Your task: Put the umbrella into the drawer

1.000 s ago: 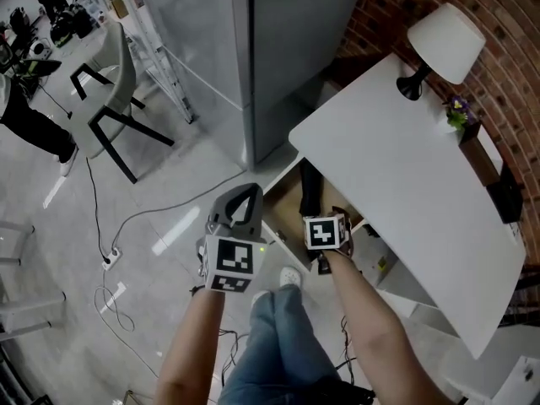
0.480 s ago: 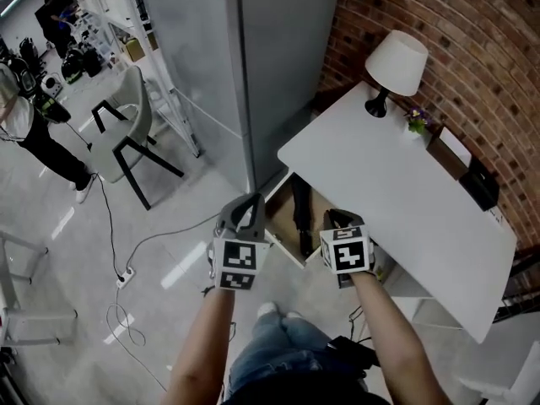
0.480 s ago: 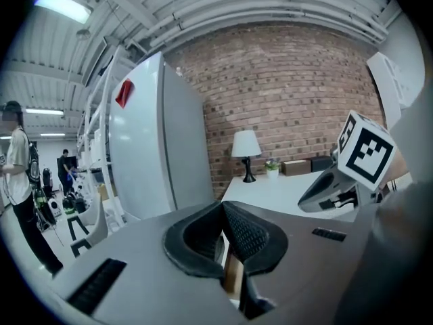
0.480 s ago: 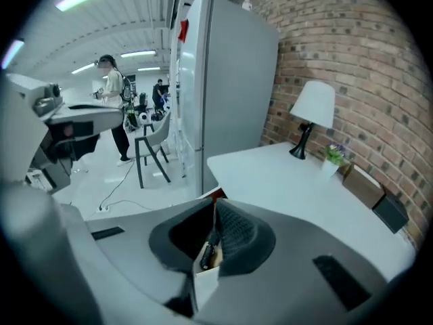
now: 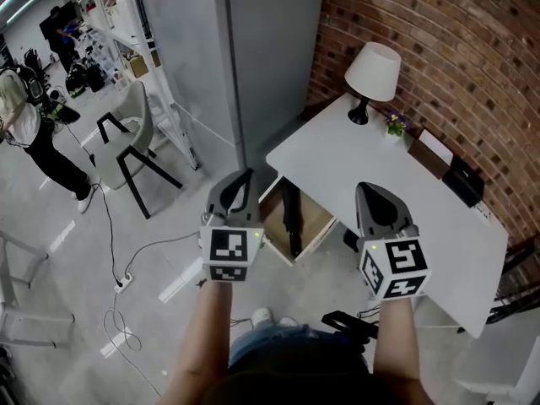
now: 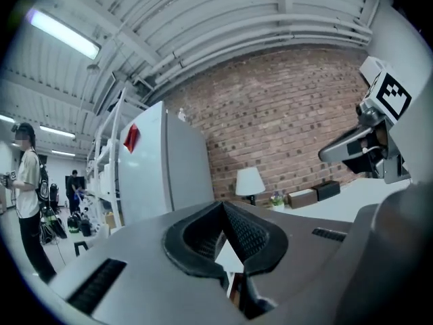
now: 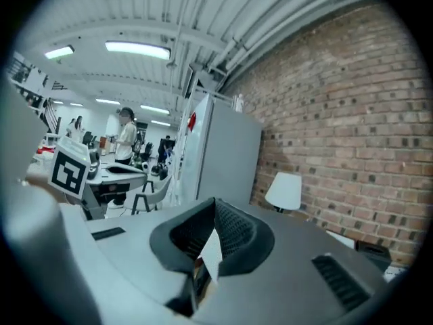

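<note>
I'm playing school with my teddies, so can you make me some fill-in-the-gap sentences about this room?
1. The black umbrella lies inside the open ____ under the white table.
2. The lamp stands on the table, in front of a wall made of ____.
3. The left claw and the right claw are both ____, with nothing in them.

Missing words: drawer; bricks; shut.

The white bench (image 5: 405,192) top looks smooth and matt, the red brick wall (image 5: 439,49) rough, the pale grey floor (image 5: 84,251) glossy, the open drawer (image 5: 316,218) light wood inside.
</note>
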`<state>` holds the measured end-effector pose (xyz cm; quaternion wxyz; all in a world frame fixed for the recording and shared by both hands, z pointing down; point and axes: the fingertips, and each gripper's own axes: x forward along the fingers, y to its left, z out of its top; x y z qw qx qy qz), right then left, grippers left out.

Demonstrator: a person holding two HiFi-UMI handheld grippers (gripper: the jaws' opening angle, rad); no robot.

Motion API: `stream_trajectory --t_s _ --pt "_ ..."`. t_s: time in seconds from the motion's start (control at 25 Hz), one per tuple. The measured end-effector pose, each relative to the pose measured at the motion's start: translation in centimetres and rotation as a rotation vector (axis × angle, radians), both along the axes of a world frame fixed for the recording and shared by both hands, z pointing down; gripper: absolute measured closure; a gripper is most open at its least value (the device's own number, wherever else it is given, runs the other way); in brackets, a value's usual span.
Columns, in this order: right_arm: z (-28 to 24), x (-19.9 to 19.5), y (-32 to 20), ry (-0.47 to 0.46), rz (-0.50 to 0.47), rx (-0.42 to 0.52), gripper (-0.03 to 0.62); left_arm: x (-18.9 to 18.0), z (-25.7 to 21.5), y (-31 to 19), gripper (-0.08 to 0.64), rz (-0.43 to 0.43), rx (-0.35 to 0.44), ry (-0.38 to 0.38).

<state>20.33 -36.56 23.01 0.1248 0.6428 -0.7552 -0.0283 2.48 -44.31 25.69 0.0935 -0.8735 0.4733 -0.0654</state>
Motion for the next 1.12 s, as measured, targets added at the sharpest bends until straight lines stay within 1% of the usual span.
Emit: stream_trajectory --t_s 0.08,0.16,0.24,0.4,0.52,0.68,0.84,1.12 --pt "-2.9 0.8 1.3 0.014 0.031 0.090 0.592 -0.2 -1.8 0.5 0.558 0.004 0.038 0.013" --pt "-5.2 1.7 2.4 0.040 0.057 0.157 0.592 -0.3 -3.7 0.9 0.558 0.004 0.081 0.021" --pt "-7.0 2.5 3.4 0.061 0.082 0.204 0.592 -0.5 -5.7 1.3 0.558 0.002 0.125 0.033" --pt "-9.3 3.8 5.0 0.086 0.131 0.264 0.592 -1.1 -8.9 2.2 0.558 0.008 0.205 0.042" --pt "-10.4 4.3 5.9 0.100 0.150 0.294 0.592 -1.4 -10.5 2.9 0.558 0.008 0.245 0.041" --pt "-11.4 4.2 6.6 0.126 0.155 0.321 0.592 -1.7 -11.7 3.5 0.558 0.010 0.273 0.043" --pt "-11.7 4.2 6.9 0.129 0.158 0.331 0.592 -1.7 -12.1 3.8 0.558 0.012 0.284 0.039" --pt "-11.3 3.9 6.7 0.129 0.155 0.336 0.592 -1.9 -11.7 3.6 0.558 0.003 0.285 0.003"
